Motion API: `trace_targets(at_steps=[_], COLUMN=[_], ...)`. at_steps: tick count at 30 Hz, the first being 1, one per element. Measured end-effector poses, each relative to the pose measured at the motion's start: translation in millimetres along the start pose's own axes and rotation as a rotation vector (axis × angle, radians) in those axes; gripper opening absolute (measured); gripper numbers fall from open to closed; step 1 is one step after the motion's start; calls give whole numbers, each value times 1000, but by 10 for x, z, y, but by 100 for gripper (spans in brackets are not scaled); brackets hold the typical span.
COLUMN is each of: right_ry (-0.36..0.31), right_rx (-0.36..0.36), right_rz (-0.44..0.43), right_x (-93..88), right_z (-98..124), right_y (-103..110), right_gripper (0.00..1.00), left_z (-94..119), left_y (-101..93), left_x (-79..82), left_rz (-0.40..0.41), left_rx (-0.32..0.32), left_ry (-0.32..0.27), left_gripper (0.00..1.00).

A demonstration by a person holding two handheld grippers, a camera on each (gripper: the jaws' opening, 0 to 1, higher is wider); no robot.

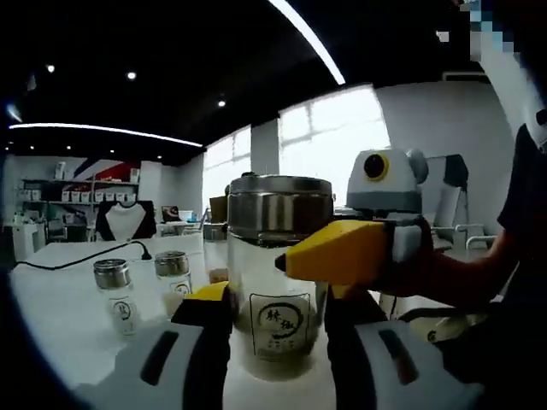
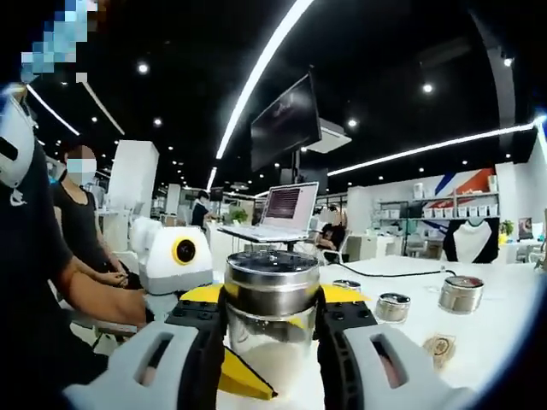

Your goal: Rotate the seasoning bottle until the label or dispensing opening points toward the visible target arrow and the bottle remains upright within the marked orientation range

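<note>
Glass bottle (image 1: 278, 273) pinched by both grippers (image 1: 278, 342) (upright).

We see a dark ceiling (image 2: 385, 51) with strip lights (image 2: 265, 64), bright windows (image 1: 329, 137), white walls, shelving (image 1: 77, 195), a hanging monitor (image 2: 286, 124) and white tables (image 2: 504, 295).

An open-plan office or showroom. A laptop (image 2: 286, 211) on a white table (image 2: 504, 299) sits mid-frame, a ceiling-hung monitor (image 2: 286, 122) above. Display shelves (image 2: 453, 209) line the right wall.
</note>
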State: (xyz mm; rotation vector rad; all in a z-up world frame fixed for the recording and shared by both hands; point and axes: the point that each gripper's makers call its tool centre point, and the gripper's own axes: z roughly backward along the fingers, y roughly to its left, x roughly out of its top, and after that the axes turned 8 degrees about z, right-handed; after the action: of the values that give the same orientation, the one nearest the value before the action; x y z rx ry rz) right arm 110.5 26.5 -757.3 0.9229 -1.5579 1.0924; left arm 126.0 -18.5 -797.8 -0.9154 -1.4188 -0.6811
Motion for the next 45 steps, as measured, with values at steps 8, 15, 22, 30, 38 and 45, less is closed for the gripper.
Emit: trace_targets(at_steps=[8, 15, 22, 30, 38, 45], right_ry=[-27, 14, 18, 39, 3, -10], right_rx=[-12, -155, -256, -233, -13, 20], right_rz=[-103, -122, -203, -131, -84, -84], right_x=[-45, -143, -234, -204, -72, -41], right_z=[35, -12, -46, -53, 26, 51], right_y=[-87, -243, -307, -264, -68, -61], right_gripper=[39, 39, 40, 38, 38, 38], left_z=[-18, 65, 90, 63, -15, 0], left_y=[57, 335, 338, 341, 171, 107], left_x=[-31, -35, -60, -76, -179, -151], left_rz=[-40, -165, -189, -170, -120, -89], left_rx=[78, 348, 404, 364, 164, 149], left_ry=[-1, 33, 24, 28, 69, 65], left_gripper=[44, 43, 43, 44, 51, 46])
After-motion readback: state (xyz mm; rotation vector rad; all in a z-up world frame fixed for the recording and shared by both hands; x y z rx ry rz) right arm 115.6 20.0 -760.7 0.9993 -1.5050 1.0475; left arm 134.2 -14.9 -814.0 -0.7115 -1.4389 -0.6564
